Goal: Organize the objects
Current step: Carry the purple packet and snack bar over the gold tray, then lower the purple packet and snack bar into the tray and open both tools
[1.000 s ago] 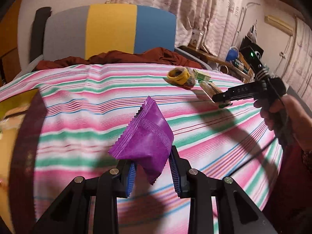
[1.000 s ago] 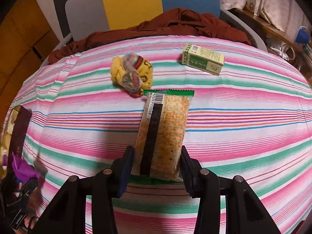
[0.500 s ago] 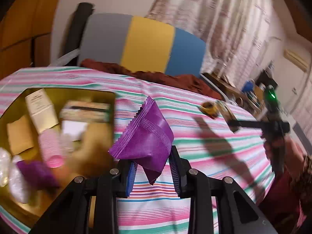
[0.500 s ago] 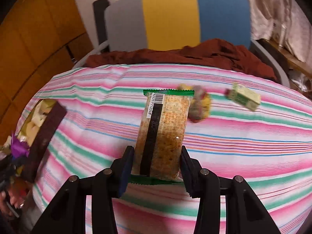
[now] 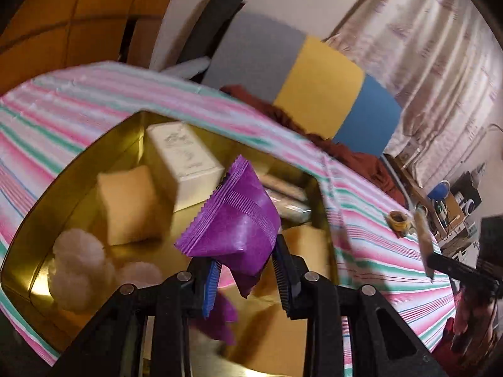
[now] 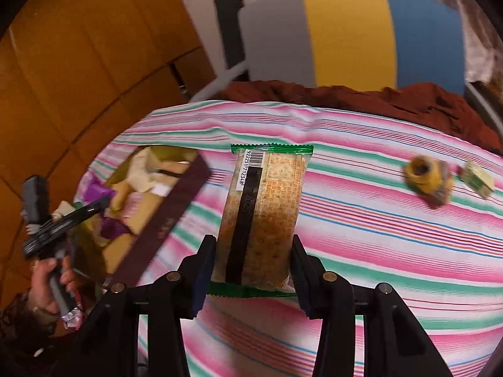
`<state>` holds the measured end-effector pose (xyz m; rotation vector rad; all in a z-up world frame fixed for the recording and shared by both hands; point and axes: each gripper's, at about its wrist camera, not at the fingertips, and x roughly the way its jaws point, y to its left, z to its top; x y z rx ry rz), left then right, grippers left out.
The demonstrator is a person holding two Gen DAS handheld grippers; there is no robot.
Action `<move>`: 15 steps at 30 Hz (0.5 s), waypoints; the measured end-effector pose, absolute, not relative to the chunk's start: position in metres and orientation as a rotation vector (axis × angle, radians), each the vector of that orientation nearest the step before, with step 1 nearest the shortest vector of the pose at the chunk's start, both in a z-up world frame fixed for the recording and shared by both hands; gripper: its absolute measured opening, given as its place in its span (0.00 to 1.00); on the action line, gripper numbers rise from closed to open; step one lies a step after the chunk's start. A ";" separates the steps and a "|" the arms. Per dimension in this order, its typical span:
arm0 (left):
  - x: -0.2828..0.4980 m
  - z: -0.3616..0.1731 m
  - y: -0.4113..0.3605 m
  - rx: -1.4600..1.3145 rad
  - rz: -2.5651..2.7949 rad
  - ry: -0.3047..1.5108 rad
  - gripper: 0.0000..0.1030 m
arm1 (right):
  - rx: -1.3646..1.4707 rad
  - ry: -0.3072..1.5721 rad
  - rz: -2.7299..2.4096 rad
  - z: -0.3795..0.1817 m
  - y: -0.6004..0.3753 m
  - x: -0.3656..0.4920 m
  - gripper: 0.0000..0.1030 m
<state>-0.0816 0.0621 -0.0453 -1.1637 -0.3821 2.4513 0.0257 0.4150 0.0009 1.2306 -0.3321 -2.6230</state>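
Note:
My left gripper (image 5: 246,275) is shut on a purple sachet (image 5: 234,223) and hangs over the gold tin (image 5: 23,232), which holds a cream box (image 5: 184,163), a tan packet (image 5: 130,204), white wrapped sweets (image 5: 77,265) and another purple sachet (image 5: 221,322). My right gripper (image 6: 253,264) is shut on an orange cracker packet with green ends (image 6: 264,210), held above the striped cloth (image 6: 393,235). In the right wrist view the tin (image 6: 163,220) lies at the left with the left gripper (image 6: 105,202) over it.
A yellow tape roll (image 6: 422,177) with a wrapped ball and a small green box (image 6: 478,180) lie at the far right of the cloth. A maroon garment (image 6: 377,97) lies along the far edge, before a grey, yellow and blue chair back (image 6: 349,34).
Both grippers have swung left across the striped cloth with their loads. The gold tin has come under the left gripper, and the tape roll and green box have slid to the right.

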 end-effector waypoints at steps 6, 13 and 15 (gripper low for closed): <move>-0.097 -0.064 0.042 -1.257 2.392 -0.430 0.31 | 1.195 -0.353 -2.557 0.004 0.369 0.023 0.45; -0.088 -0.065 0.041 -1.260 2.400 -0.377 0.48 | 1.186 -0.374 -2.498 0.004 0.331 0.016 0.45; -0.084 -0.061 0.037 -1.249 2.431 -0.357 0.48 | 1.186 -0.379 -2.475 0.003 0.318 0.015 0.45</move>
